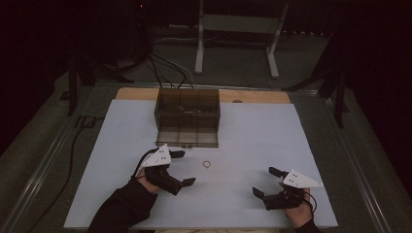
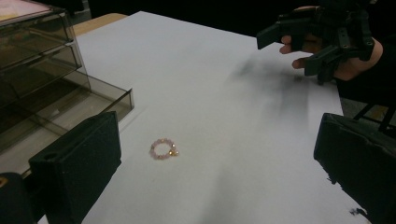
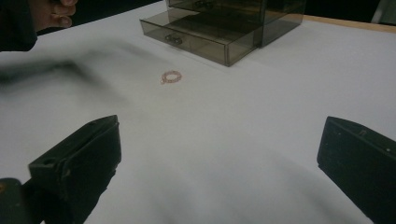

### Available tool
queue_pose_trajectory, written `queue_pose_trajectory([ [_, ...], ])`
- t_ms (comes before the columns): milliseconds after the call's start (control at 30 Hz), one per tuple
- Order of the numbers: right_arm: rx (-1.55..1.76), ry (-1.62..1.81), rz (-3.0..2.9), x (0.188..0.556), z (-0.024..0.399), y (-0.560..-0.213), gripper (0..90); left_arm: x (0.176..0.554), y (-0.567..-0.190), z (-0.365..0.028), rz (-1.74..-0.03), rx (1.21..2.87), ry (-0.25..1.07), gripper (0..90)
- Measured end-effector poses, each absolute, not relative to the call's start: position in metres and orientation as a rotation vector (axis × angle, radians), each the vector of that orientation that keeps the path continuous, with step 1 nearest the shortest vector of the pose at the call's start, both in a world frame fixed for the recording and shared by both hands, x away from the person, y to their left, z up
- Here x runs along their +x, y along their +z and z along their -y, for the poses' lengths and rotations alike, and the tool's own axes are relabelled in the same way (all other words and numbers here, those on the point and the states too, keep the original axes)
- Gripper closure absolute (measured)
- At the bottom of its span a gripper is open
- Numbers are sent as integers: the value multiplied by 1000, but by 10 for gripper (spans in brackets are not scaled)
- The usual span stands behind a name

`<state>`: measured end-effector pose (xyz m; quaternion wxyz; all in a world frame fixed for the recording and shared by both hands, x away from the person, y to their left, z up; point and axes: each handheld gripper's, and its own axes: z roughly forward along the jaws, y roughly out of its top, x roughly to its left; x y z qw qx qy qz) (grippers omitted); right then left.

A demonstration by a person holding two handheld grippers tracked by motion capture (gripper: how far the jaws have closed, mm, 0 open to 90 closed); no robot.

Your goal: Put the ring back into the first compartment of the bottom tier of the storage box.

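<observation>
A small pink bead bracelet (image 1: pixel 207 164) lies flat on the white table sheet, just in front of the smoky plastic drawer box (image 1: pixel 188 109). The box's bottom drawer (image 1: pixel 187 137) is pulled out toward me. My left gripper (image 1: pixel 183 168) is open, a short way left of the bracelet (image 2: pixel 164 149), which lies ahead between its jaws. My right gripper (image 1: pixel 268 180) is open too, well to the right and nearer the front edge; the bracelet (image 3: pixel 171 77) lies farther off ahead of it. Nothing is held by either one.
The white sheet (image 1: pixel 262 131) covers a wooden table whose bare strip (image 1: pixel 252 96) shows at the back. Beyond it stand a white frame (image 1: pixel 238 34), dark stands and cables on the floor. In the left gripper view the other hand and its gripper (image 2: pixel 322 39) hover at upper right.
</observation>
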<state>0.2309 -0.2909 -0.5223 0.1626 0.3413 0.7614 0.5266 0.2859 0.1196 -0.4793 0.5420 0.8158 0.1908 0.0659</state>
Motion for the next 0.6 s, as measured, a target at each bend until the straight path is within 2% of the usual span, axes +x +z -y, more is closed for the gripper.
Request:
queue_pose_trajectory([
  [600, 981, 1501, -2169, 231, 292, -523, 0, 309, -487, -95, -539, 1942, 150, 19],
])
